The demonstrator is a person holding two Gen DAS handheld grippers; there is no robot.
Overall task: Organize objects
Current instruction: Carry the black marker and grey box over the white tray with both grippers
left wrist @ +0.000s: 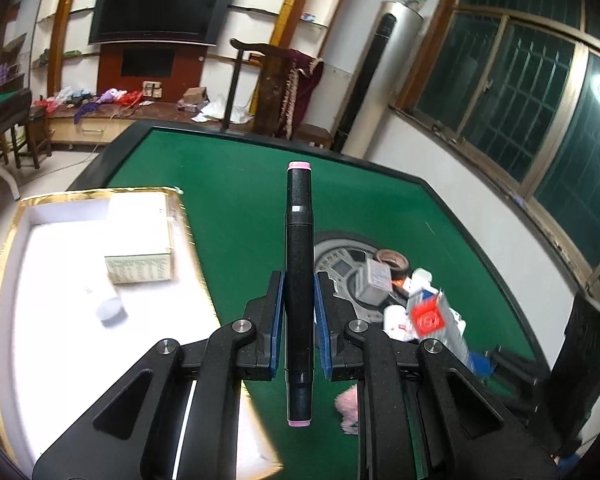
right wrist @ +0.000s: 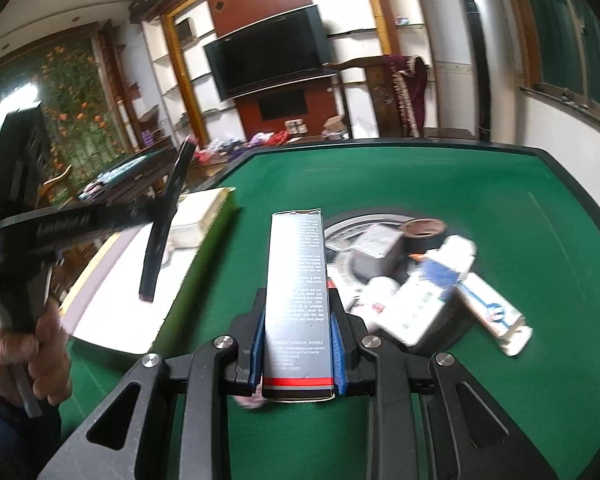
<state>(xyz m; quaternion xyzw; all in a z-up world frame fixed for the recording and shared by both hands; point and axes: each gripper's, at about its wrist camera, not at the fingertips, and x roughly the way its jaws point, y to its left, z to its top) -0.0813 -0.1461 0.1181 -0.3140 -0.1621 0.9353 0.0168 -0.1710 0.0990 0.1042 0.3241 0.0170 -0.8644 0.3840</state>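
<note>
My left gripper (left wrist: 299, 308) is shut on a black marker (left wrist: 299, 240) with pink ends, which stands up along the fingers above the green table (left wrist: 240, 184). The right wrist view shows the same gripper (right wrist: 160, 212) at the left, gripped by a hand (right wrist: 40, 344), with the marker (right wrist: 166, 216) over the white storage box (right wrist: 112, 308). My right gripper (right wrist: 298, 340) is shut on a tall grey carton (right wrist: 298, 280) with a red stripe, raised over the table. To my left lies the gold-rimmed white box (left wrist: 12, 240), holding a cream carton (left wrist: 140, 240) and a small white cylinder (left wrist: 110, 312).
A pile lies on the table's round centre plate (right wrist: 340, 220): a tape roll (right wrist: 424, 232), a grey box (right wrist: 376, 248), a white tube carton (right wrist: 488, 308), a red and white pack (left wrist: 428, 316). A pink fluffy item (left wrist: 350, 408) lies near my left fingers. A chair (left wrist: 272, 92) stands behind the table.
</note>
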